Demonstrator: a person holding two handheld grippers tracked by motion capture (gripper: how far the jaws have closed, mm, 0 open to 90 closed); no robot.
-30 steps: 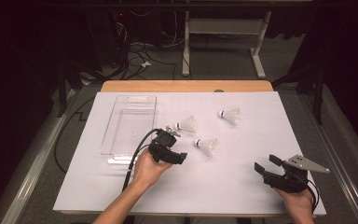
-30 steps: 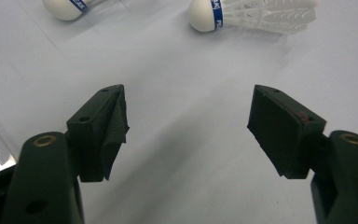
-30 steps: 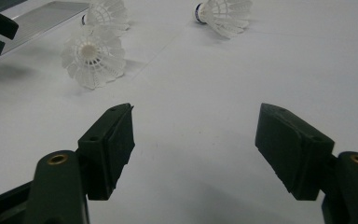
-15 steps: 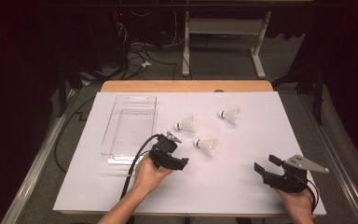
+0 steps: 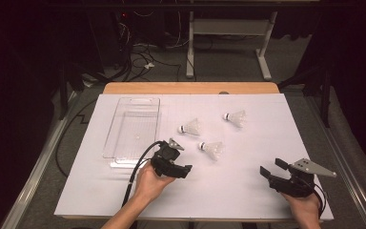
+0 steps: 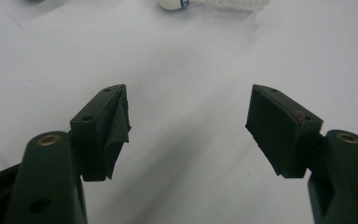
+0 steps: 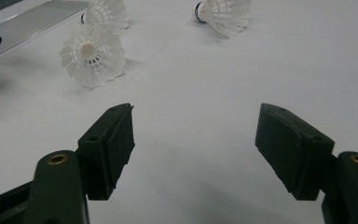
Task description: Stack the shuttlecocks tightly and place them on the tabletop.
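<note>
- The left tool (image 5: 178, 170), below centre-left of the high view, is matt black with a grey plate on top and a black cable looping down past the hand; in its own view its jaws stand wide with nothing between them.
- Its pads (image 6: 116, 126) are dark foam blocks, the left one frayed at the edge.
- The right tool (image 5: 272, 170), at the lower right of the high view, carries a grey three-cornered plate; its jaws are wide too and hold nothing.
- Three shuttlecocks lie on the white sheet over the bench (image 5: 248, 191), each with a white feathery skirt and a rounded cork tip.
- The nearest shuttlecock (image 5: 212, 149) lies just right of and above the left tool, apart from it; in the left gripper view it is cut off by the top edge, with only the tip and a blue band visible.
- The middle shuttlecock (image 5: 190, 127) and the far shuttlecock (image 5: 235, 117) lie higher in the frame, well apart from both tools.
- A clear plastic tray (image 5: 124, 143), rectangular with a glossy rim, sits at centre-left; its near corner is hidden behind the left tool.
- The bench's wooden edge shows along the top; the room beyond is too dark to make out.
</note>
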